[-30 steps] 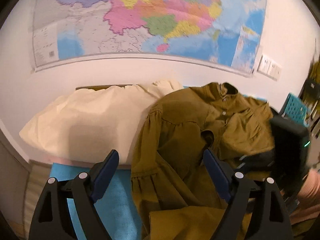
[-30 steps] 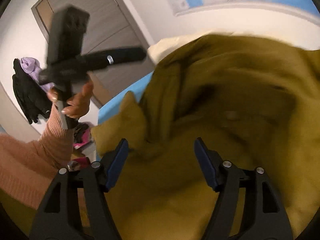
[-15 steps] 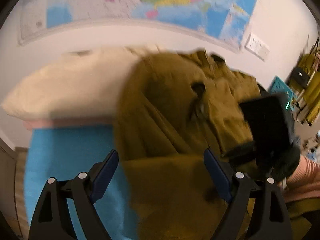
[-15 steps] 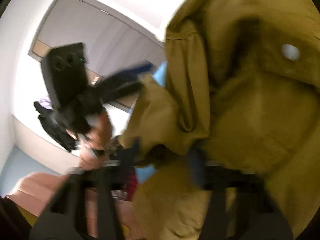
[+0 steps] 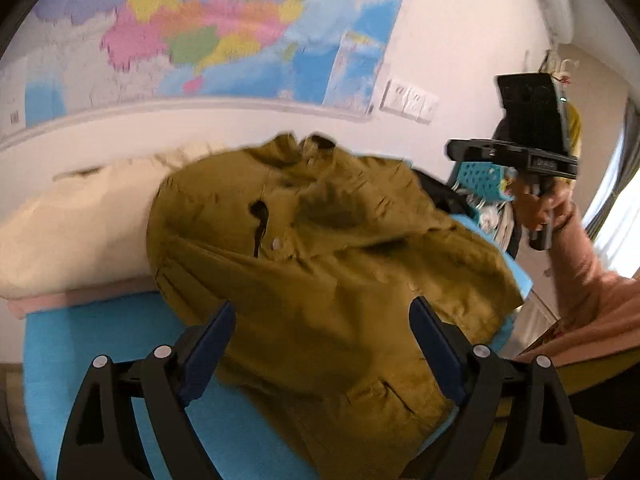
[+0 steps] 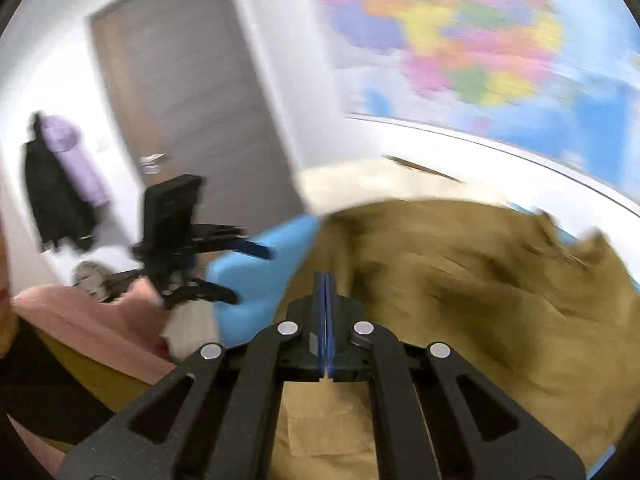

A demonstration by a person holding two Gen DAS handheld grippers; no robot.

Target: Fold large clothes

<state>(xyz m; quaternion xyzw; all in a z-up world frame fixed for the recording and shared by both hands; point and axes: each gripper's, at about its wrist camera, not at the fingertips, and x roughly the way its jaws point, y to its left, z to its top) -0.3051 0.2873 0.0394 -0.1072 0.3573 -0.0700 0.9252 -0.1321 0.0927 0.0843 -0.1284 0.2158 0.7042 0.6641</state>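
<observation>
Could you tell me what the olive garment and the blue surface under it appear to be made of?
The olive garment looks like matte woven cloth, perhaps cotton: it creases sharply, shows stitched seams and carries a pale button. The blue surface looks like smooth, matte fabric, perhaps a sheet or mat; blur hides any weave.

A large coloured map (image 5: 224,28) hangs on the white wall, with a white switch plate (image 5: 408,98) just to its right. Below it a cream pillow (image 5: 76,232) lies on a blue sheet (image 5: 92,340). A turquoise perforated basket (image 5: 482,178) sits further right. In the right wrist view, a grey-brown door (image 6: 188,92) stands beside hanging black and lilac clothes (image 6: 60,176).
</observation>
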